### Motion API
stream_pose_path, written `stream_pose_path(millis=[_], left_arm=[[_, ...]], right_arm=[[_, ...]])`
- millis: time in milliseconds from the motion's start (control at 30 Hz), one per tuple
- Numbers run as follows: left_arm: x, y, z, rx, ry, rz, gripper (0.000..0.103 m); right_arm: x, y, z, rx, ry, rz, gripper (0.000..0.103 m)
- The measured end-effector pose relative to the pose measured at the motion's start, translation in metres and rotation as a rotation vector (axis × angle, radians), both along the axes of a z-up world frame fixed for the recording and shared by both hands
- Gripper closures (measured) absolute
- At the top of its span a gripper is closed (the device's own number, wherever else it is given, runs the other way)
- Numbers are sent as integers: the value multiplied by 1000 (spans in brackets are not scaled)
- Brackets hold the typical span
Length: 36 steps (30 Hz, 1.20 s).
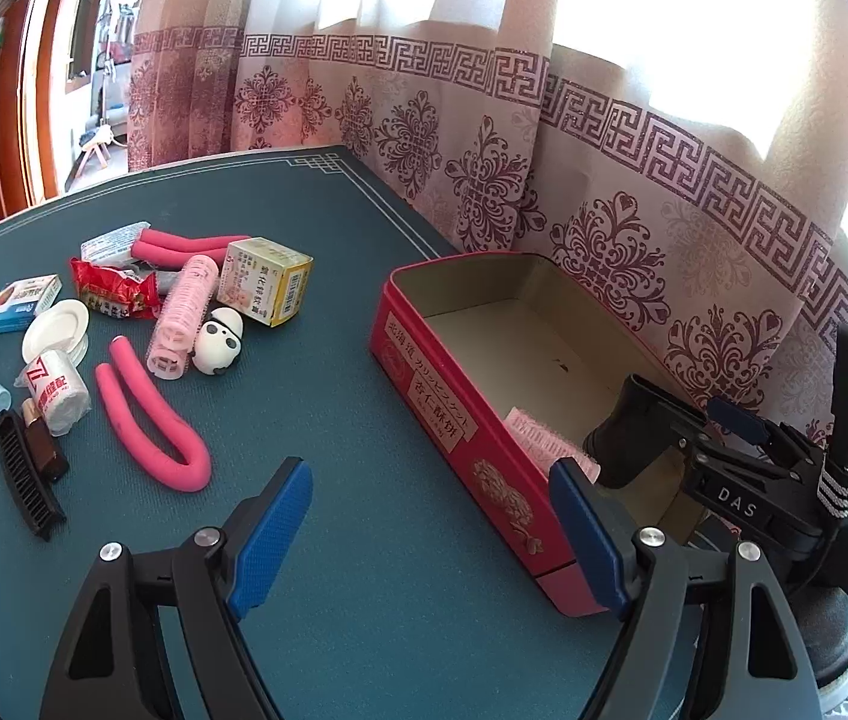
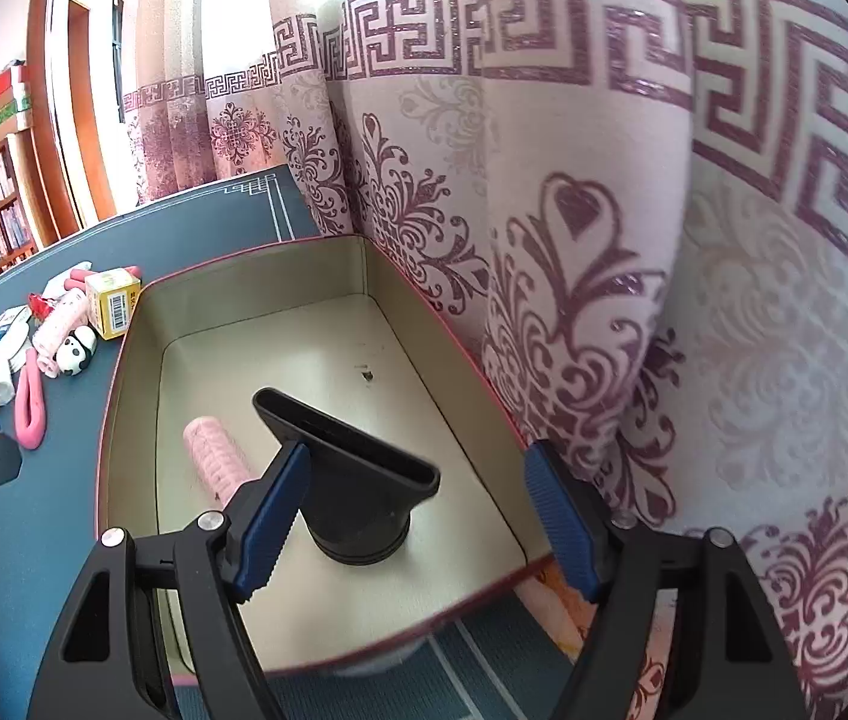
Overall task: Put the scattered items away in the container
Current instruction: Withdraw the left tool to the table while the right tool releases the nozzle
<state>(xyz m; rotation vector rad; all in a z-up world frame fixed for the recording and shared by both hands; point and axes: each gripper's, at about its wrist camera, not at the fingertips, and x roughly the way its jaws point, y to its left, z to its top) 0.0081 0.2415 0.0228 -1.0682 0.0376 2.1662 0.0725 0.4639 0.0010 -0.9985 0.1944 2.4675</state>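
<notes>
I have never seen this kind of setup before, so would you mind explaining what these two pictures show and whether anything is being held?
A person holds a two-finger gripper in each hand, and each gripper carries a wide-angle camera looking along its blue-padded fingers. One picture comes from the left gripper, the other from the right gripper. Both are open and hold nothing. On the blue table stands a red tin, which already contains a black nozzle and a pink hair roller. Still scattered to the left are pink foam curlers, a panda figure, a yellow box, a black comb and other small items.
</notes>
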Motion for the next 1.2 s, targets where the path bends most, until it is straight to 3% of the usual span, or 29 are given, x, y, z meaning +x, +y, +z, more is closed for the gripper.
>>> stream_pose_path(millis=[200, 633, 967, 1200], left_arm=[[-9, -16, -4, 11, -19, 44, 20], [-26, -66, -20, 15, -60, 157, 20], [-46, -136, -33, -16, -66, 336, 20], [-57, -185, -36, -42, -57, 452, 20]], right_arm=[[-16, 0, -6, 10, -26, 2, 25], [-11, -11, -6, 9, -9, -52, 25], [-20, -79, 29, -15, 124, 124, 25], [-47, -132, 24, -87, 111, 285, 24]])
